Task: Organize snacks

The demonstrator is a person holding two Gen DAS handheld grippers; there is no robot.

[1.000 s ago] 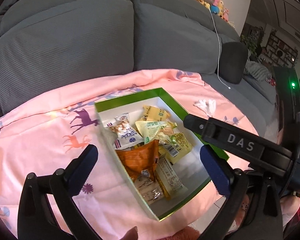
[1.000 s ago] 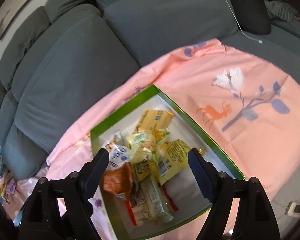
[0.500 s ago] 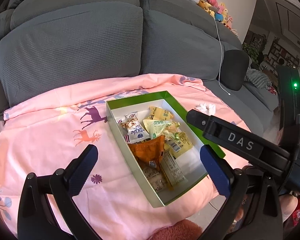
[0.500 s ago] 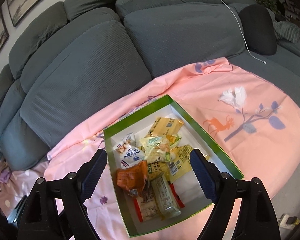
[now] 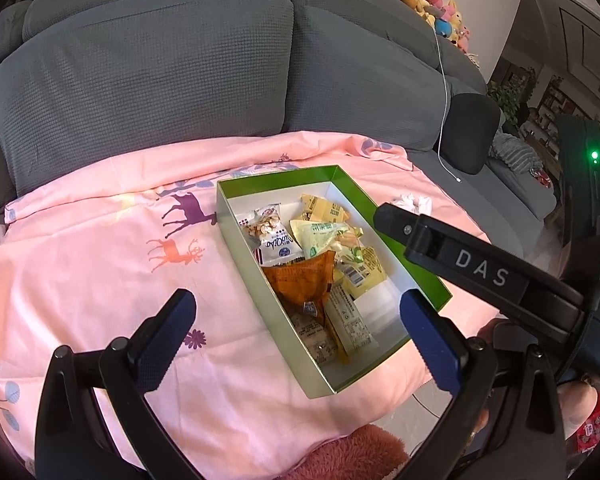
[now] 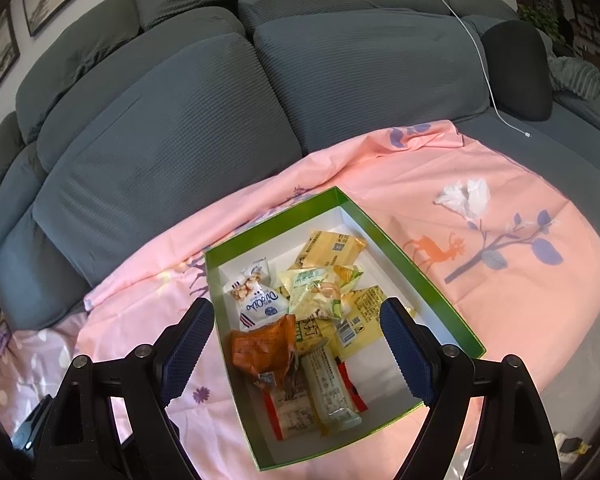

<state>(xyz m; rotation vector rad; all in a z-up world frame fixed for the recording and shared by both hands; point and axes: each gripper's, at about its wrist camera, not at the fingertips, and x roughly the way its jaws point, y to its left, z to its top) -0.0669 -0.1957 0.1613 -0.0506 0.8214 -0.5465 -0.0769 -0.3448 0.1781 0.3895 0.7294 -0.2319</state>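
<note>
My left tongs [image 5: 296, 330] hang spread and empty above the pink sheet [image 5: 100, 280]; my right tongs [image 6: 296, 344] gape empty too, over the green box [image 6: 420, 280]. Every snack I can see already lies inside it, left to right: white nut pouch [image 6: 256, 300], orange packet [image 6: 264, 348], yellow packets [image 6: 332, 248]. I judge the gathering nearly done; only a crumpled tissue [image 6: 466, 196] sits outside.
</note>
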